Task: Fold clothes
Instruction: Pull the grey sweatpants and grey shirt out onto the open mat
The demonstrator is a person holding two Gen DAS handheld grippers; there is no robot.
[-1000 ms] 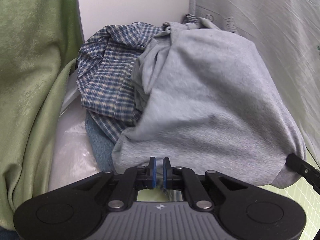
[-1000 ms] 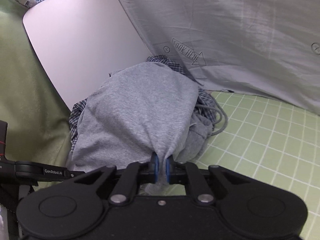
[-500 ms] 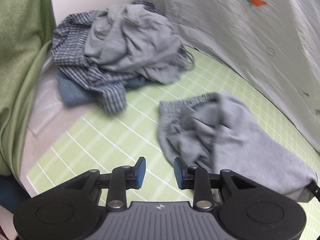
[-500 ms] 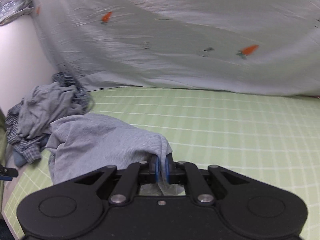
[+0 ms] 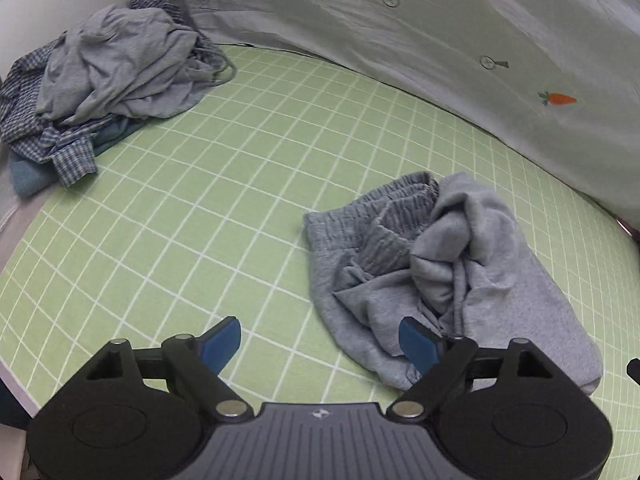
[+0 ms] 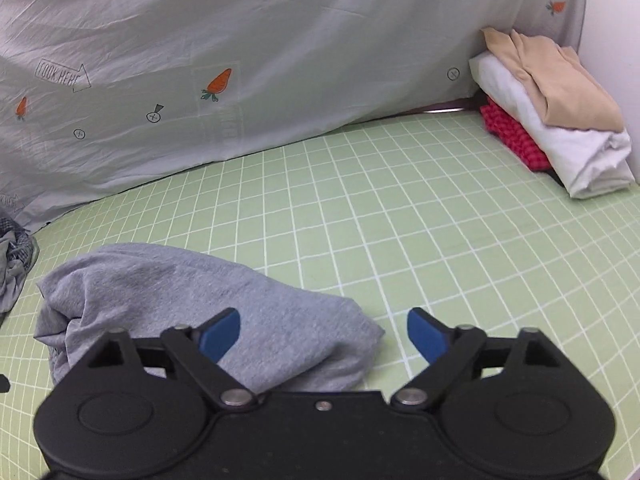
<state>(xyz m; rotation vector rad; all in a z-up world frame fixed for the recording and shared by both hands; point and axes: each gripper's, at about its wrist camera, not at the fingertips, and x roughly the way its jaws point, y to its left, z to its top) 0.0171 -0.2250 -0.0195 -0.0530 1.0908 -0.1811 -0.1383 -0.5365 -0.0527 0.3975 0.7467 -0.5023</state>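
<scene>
Reading "LOOK HERE" inside an arrow outline (image 6: 63, 76) printed on the pale grey sheet (image 6: 280, 60) hanging behind the green checked mat (image 6: 400, 220). Showing small orange carrots (image 6: 218, 82) and little round cross marks on that sheet too. No other readable writing showing.

Lying crumpled on the mat: grey sweatpants (image 5: 440, 276), with the stretchy ribbed waistband (image 5: 372, 208) turned toward the far side in the left wrist view. Not folded yet. No boxes or baskets showing, only heaps of clothes.

Hovering low over the mat: left gripper (image 5: 320, 344), with its 2 blue fingertips (image 5: 220, 340) spread wide apart and holding nothing. Sitting just in front of the near edge of the sweatpants, with the right-side blue tip close against the cloth.

Hovering over the sweatpants (image 6: 192, 300) as well: right gripper (image 6: 324, 336), jaws wide apart and gripping nothing. Showing the grey cloth under and beyond its left-side blue fingertip (image 6: 220, 334).

Waiting in the far left corner of the mat: a loose heap of clothes (image 5: 108, 68), with a grey top lying over a blue checked shirt (image 5: 60, 144) and something plain blue under that.

Sitting in the far right corner: a neat stack of folded clothes (image 6: 552, 120), tan on top, white in the middle, red at the bottom.
</scene>
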